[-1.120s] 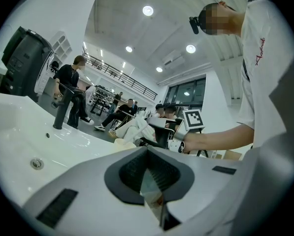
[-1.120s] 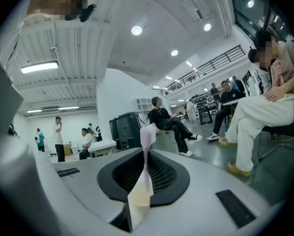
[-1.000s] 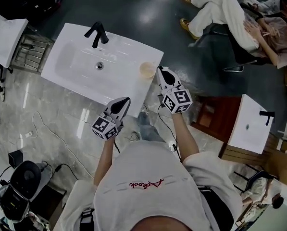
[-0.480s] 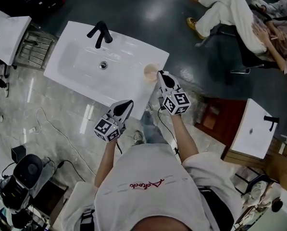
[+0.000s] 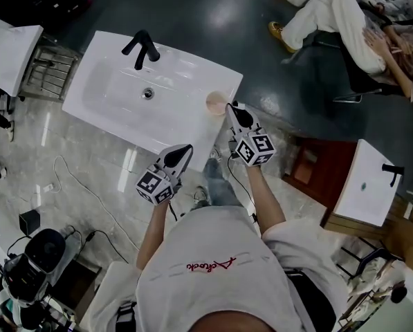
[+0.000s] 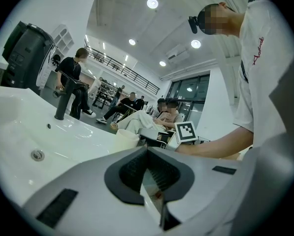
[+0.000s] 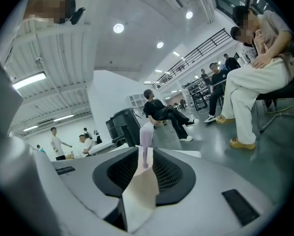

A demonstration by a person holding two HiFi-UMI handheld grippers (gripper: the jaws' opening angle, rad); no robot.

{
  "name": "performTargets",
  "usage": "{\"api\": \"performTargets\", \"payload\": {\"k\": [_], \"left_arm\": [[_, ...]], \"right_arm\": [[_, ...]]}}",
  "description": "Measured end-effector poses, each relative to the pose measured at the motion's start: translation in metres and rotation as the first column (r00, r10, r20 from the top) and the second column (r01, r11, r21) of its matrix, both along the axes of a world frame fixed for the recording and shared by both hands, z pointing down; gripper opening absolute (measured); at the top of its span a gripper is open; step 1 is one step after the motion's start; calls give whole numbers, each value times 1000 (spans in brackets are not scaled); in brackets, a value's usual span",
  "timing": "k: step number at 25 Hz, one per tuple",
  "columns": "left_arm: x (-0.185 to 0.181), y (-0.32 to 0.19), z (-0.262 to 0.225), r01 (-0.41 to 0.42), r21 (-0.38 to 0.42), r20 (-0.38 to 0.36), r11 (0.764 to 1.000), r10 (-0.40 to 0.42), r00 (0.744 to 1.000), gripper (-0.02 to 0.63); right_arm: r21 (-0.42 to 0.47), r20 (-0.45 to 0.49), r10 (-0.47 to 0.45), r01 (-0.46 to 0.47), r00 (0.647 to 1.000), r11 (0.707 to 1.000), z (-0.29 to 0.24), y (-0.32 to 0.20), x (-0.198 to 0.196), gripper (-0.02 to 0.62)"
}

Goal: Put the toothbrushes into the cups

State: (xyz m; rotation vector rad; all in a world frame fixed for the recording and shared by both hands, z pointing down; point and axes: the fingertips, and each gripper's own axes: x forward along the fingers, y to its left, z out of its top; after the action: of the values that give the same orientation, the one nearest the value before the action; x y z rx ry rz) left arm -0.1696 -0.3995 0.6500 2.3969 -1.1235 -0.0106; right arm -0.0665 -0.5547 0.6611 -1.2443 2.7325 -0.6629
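Note:
A beige cup (image 5: 214,103) stands on the right rim of the white sink (image 5: 109,88); it also shows as the cup (image 6: 125,138) in the left gripper view. My right gripper (image 5: 233,108) hovers just right of it. Its jaws have just been opening. A pink toothbrush (image 7: 146,133) stands upright between them over the cup (image 7: 143,193), and the pads no longer press on it. My left gripper (image 5: 182,151) waits at the sink's near edge, its tips together and nothing in them.
A black faucet (image 5: 140,48) rises at the sink's far side, with the drain (image 5: 148,94) in the bowl. A second small basin (image 5: 366,183) stands on the right. A seated person (image 5: 344,19) is beyond the sink. Cables (image 5: 75,192) trail on the marble floor.
My right gripper has sunk a little and sits closer to the cup's rim. The left gripper has stayed put.

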Motion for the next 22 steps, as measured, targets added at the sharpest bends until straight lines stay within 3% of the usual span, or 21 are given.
{"api": "performTargets", "payload": {"k": [8, 15, 22], "left_arm": [[-1, 5, -1, -11, -2, 11, 1000, 11, 1000, 9], [7, 6, -11, -33, 27, 10, 999, 32, 999, 9], [19, 16, -30, -58, 86, 13, 995, 57, 998, 9]], "right_arm": [[-5, 9, 8, -8, 1000, 1000, 4, 5, 2, 179], [-10, -1, 30, -30, 1000, 999, 1, 20, 14, 179], [36, -47, 59, -57, 997, 998, -17, 45, 26, 124]]}}
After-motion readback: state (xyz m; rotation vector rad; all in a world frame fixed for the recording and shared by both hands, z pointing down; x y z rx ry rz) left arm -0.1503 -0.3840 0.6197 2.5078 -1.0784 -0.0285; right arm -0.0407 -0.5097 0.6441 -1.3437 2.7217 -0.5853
